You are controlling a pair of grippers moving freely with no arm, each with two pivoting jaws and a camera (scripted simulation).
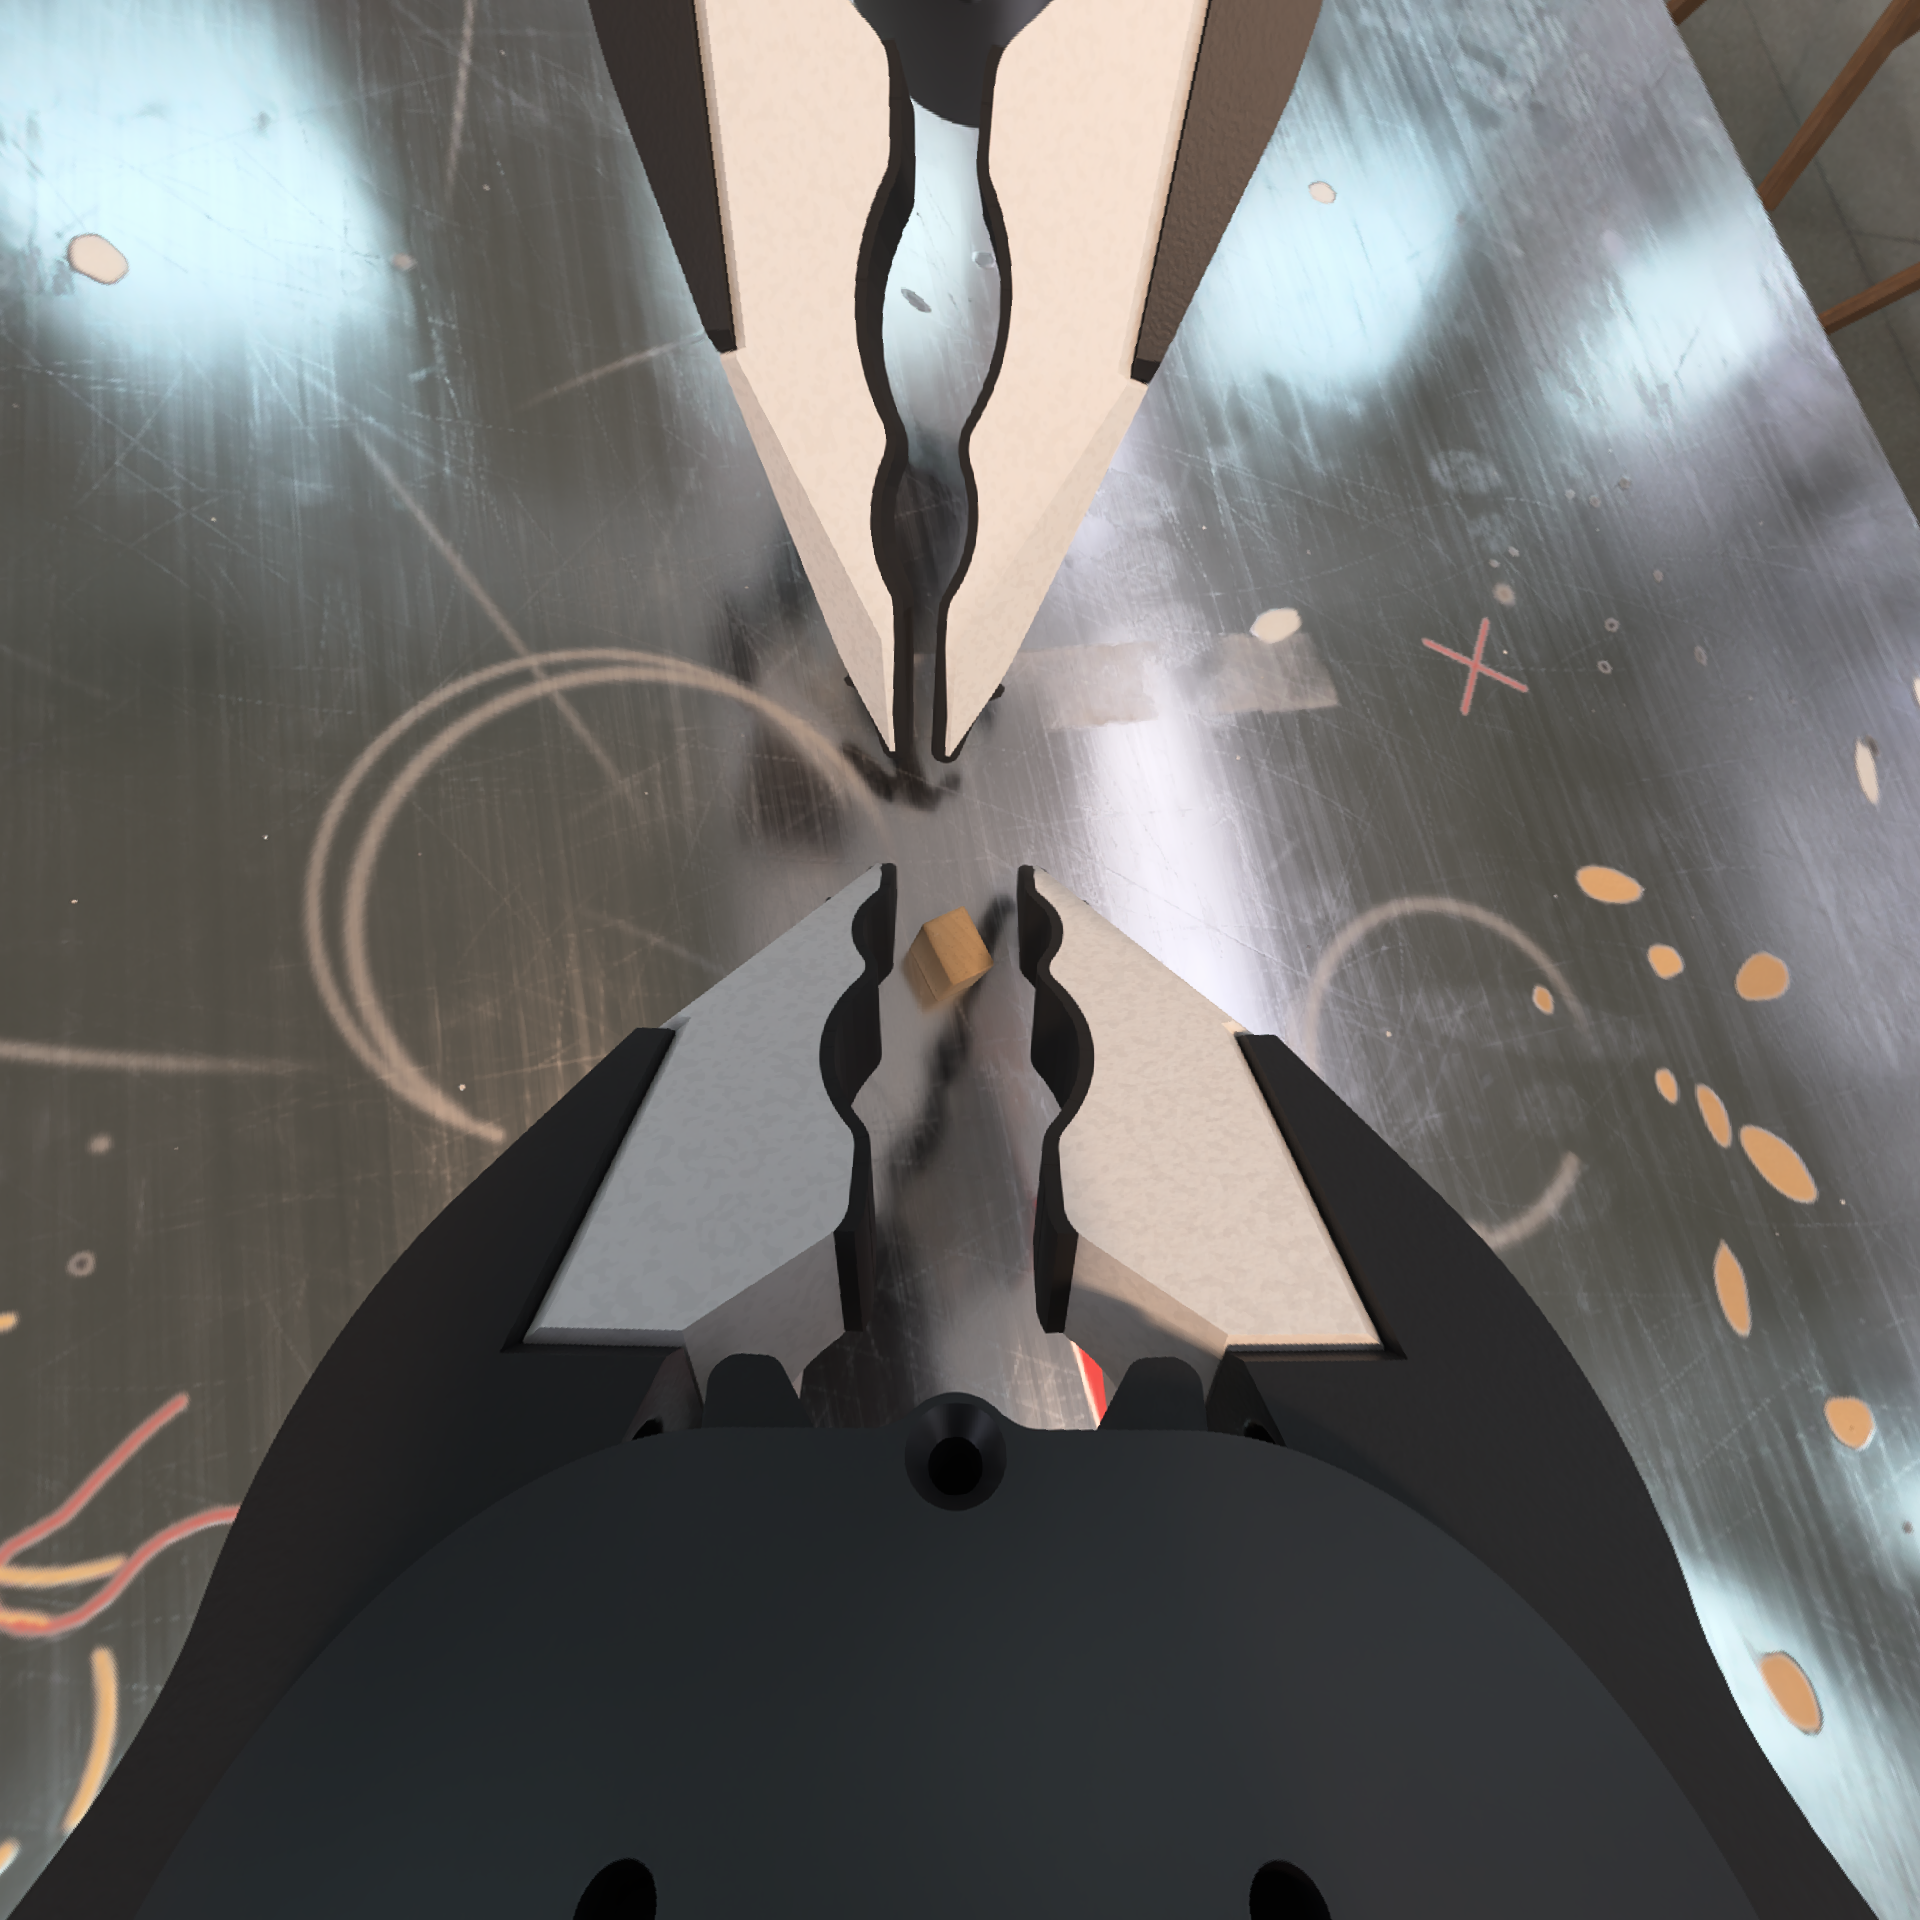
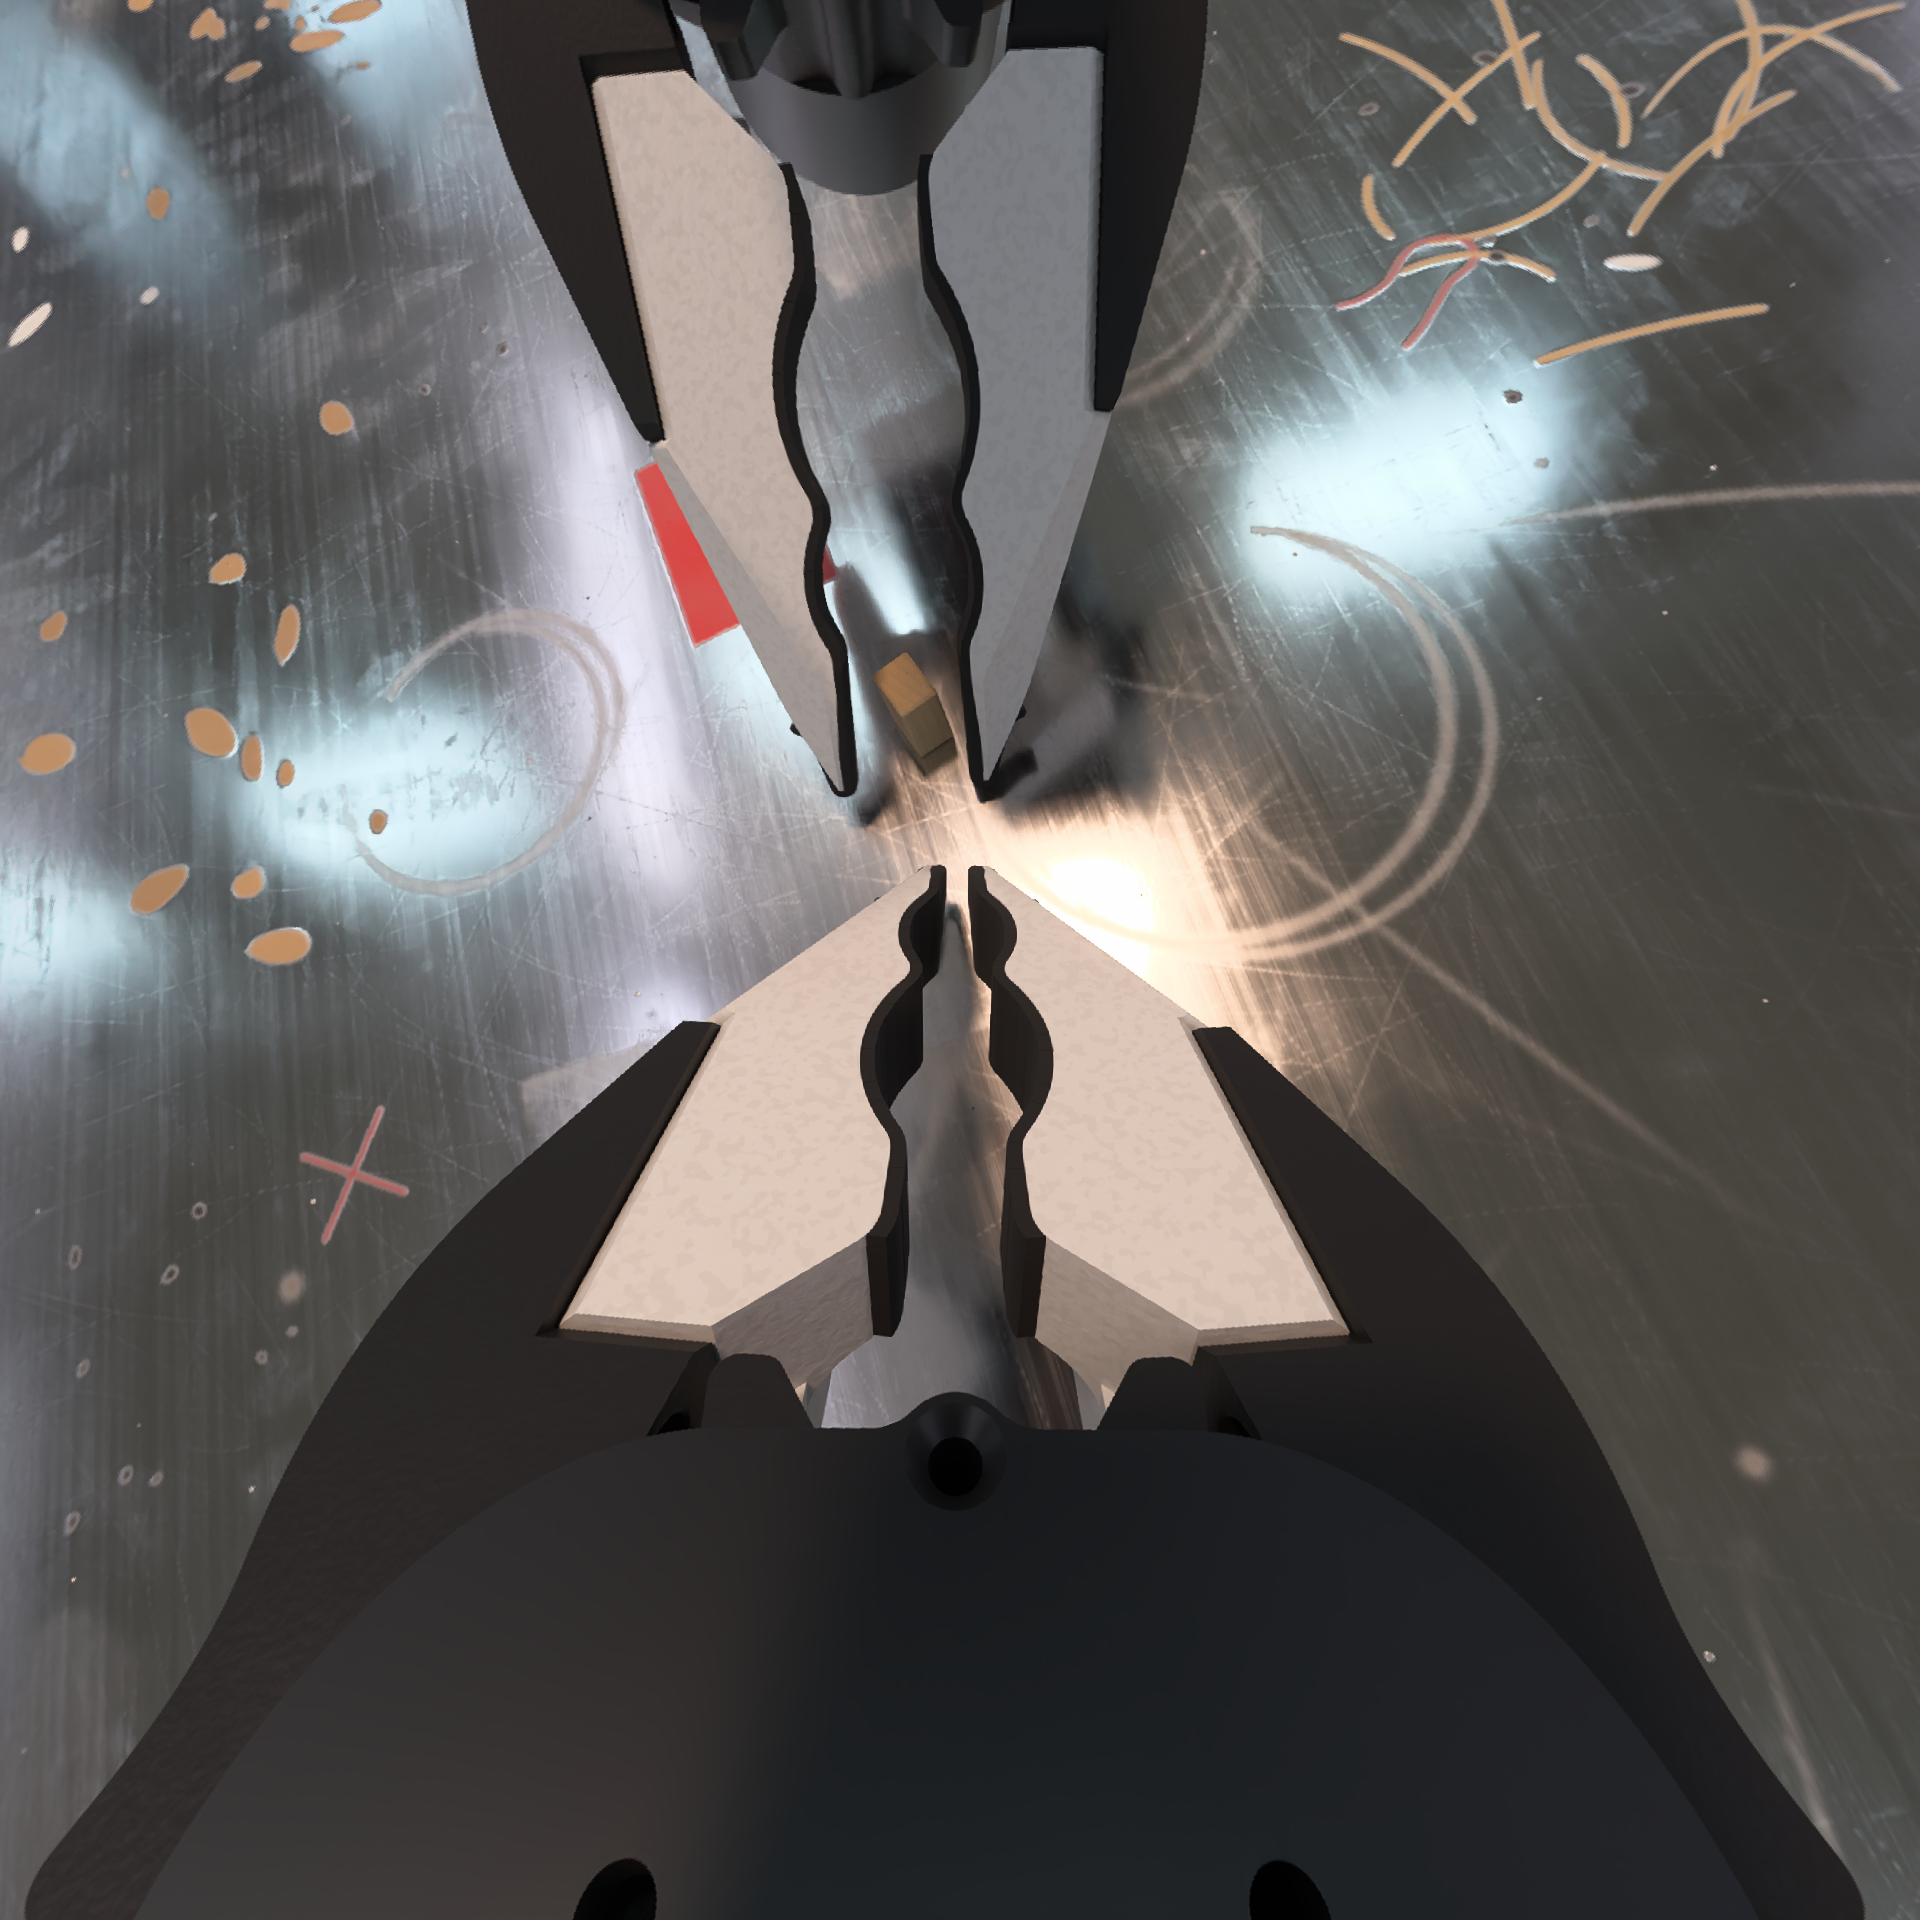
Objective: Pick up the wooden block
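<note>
Between the parted left tongs sits the wooden block, untouched on the scratched metal surface; the right tongs are nearly closed, empty.

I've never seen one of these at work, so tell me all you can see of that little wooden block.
The wooden block is a small, pale tan cube-like piece with faint grain and darker shaded sides. It sits on the scratched metal tabletop, turned at an angle, between the open fingers of the left tongs. Neither finger visibly touches it.
</note>
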